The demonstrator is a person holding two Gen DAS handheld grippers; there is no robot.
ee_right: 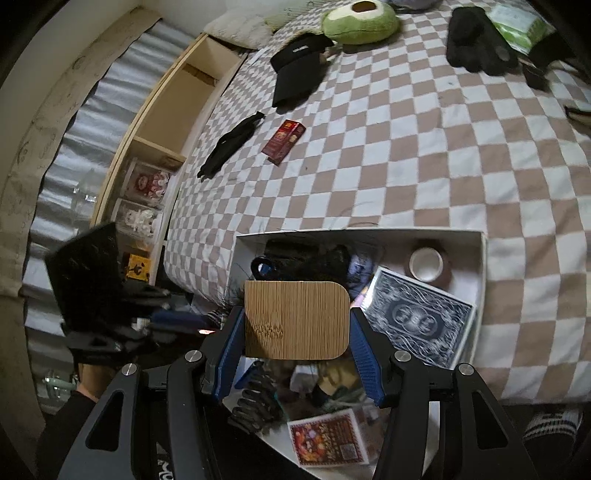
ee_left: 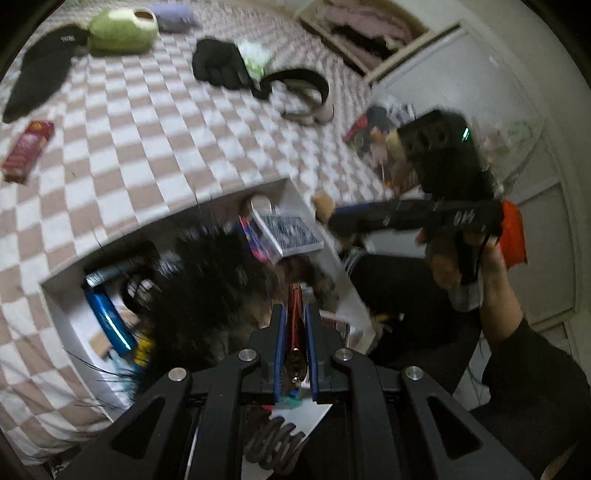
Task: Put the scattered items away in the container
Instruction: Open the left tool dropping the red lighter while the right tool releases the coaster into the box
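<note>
Checkered bedspread, white box, left gripper clamping red tube, right gripper clamping wooden board.

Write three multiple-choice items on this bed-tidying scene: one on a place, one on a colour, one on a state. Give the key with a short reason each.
1. Where does the blue patterned card box lie?
A. inside the white container
B. on the checked bedspread by the plush
C. on the wooden shelf

2. What colour is the avocado plush on the checked bedspread?
A. purple
B. green
C. orange

3. How does the right gripper stand?
A. wide open and empty
B. shut on a black glove
C. closed on a bamboo-coloured flat piece

Key: 1 A, the card box rests within the container's white walls. 2 B, its body is pale green around a brown middle. 3 C, both blue pads press on the piece's side edges above the container.
</note>
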